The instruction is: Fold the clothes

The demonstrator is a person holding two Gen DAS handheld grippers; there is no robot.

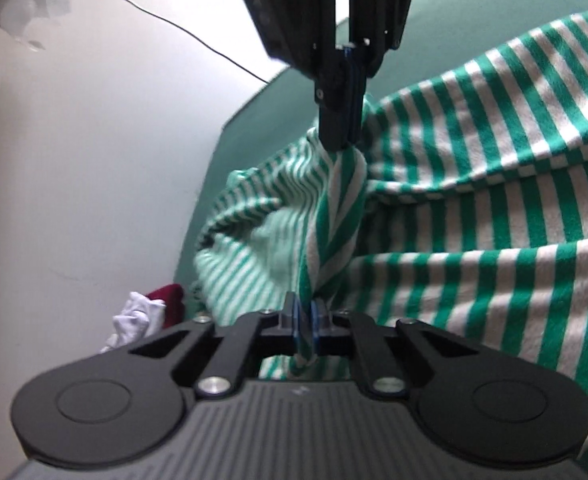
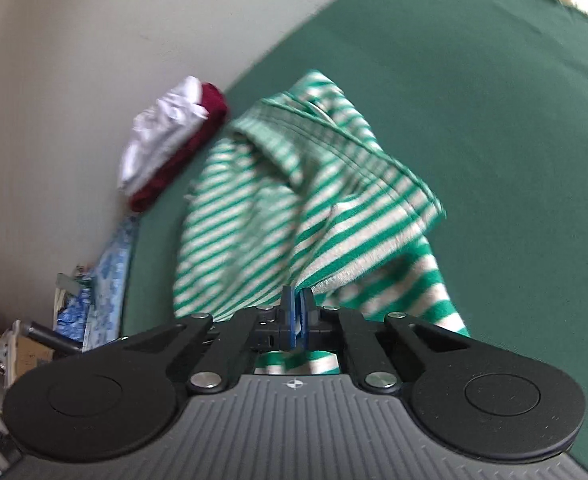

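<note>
A green-and-white striped garment (image 1: pixel 474 208) hangs bunched between both grippers above a dark green surface (image 1: pixel 261 128). My left gripper (image 1: pixel 305 320) is shut on a fold of it. In the left wrist view my right gripper (image 1: pixel 344 136) comes down from above and pinches the cloth just ahead of the left one. In the right wrist view my right gripper (image 2: pixel 297 312) is shut on the striped garment (image 2: pixel 294 200), whose collar end droops toward the green surface (image 2: pixel 474 100).
A pile of white and dark red clothes (image 2: pixel 173 140) lies at the surface's left edge against a pale wall (image 2: pixel 53 60); it also shows in the left wrist view (image 1: pixel 145 316). Blue patterned cloth (image 2: pixel 105 276) and clutter sit lower left. A thin cable (image 1: pixel 173 24) runs along the wall.
</note>
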